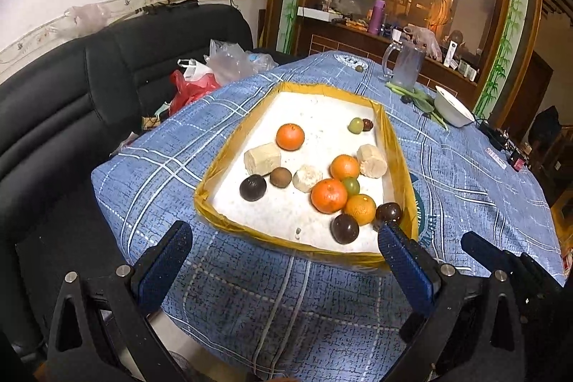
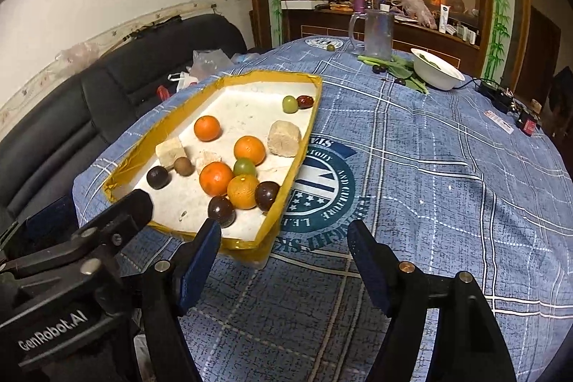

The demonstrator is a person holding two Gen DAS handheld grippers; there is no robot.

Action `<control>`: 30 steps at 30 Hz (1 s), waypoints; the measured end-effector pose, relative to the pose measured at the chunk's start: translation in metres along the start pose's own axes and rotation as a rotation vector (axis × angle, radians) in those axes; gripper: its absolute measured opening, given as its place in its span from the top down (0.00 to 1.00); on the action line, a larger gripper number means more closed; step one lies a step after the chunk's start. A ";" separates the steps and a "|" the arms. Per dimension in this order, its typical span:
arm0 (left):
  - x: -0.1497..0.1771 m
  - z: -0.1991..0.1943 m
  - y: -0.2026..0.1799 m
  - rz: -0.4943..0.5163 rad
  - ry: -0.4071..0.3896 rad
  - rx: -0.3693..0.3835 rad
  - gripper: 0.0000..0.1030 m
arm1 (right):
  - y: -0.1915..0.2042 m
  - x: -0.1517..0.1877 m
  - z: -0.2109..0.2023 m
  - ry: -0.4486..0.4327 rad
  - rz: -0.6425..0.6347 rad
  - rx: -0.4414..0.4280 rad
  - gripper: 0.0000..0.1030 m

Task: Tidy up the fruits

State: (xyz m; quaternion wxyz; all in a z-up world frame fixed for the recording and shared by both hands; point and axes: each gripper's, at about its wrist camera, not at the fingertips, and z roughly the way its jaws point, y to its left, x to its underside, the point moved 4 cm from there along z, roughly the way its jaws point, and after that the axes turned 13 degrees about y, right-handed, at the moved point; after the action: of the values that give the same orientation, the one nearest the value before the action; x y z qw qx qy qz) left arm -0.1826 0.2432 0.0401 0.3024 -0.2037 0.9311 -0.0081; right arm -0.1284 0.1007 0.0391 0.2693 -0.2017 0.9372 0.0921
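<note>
A shallow white tray with a yellow taped rim (image 1: 211,174) (image 2: 304,145) lies on the blue checked tablecloth. It holds several oranges (image 1: 328,196) (image 2: 216,178), dark round fruits (image 1: 344,228) (image 2: 221,211), green grapes (image 1: 351,185) (image 2: 245,167), a brown fruit (image 1: 280,177), a red date (image 2: 305,101) and pale cut chunks (image 1: 262,158) (image 2: 284,138). My left gripper (image 1: 284,231) is open and empty, just short of the tray's near edge. My right gripper (image 2: 284,231) is open and empty, at the tray's near right corner; its finger shows in the left wrist view (image 1: 480,247).
At the table's far side stand a clear jug (image 1: 406,67) (image 2: 376,33), a white bowl (image 1: 453,106) (image 2: 437,68), green leaves, small dark fruits (image 2: 378,68) and a lone green fruit (image 2: 331,47). Black devices (image 2: 497,95) lie at the right edge. A black sofa (image 1: 89,88) with plastic bags stands on the left.
</note>
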 end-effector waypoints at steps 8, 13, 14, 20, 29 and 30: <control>-0.001 0.008 0.001 -0.006 0.035 0.018 0.00 | 0.008 0.000 0.007 0.017 -0.024 0.012 0.23; 0.000 0.012 0.001 -0.003 0.048 0.026 0.00 | 0.010 0.000 0.012 0.032 -0.029 0.015 0.23; -0.001 0.013 0.001 -0.004 0.049 0.029 0.00 | 0.011 0.000 0.013 0.035 -0.033 0.016 0.23; -0.002 0.018 0.005 -0.021 0.067 0.042 0.00 | 0.018 -0.002 0.015 0.032 -0.060 0.023 0.19; -0.004 0.020 0.010 -0.034 0.075 0.031 0.00 | 0.029 -0.004 0.016 0.029 -0.096 0.025 0.18; -0.005 0.020 0.010 -0.037 0.077 0.029 0.00 | 0.029 -0.004 0.016 0.029 -0.096 0.025 0.18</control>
State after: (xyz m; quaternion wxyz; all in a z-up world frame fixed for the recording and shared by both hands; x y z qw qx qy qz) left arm -0.1719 0.2565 0.0249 0.2691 -0.2158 0.9380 -0.0349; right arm -0.1303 0.1329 0.0294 0.2622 -0.2442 0.9314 0.0645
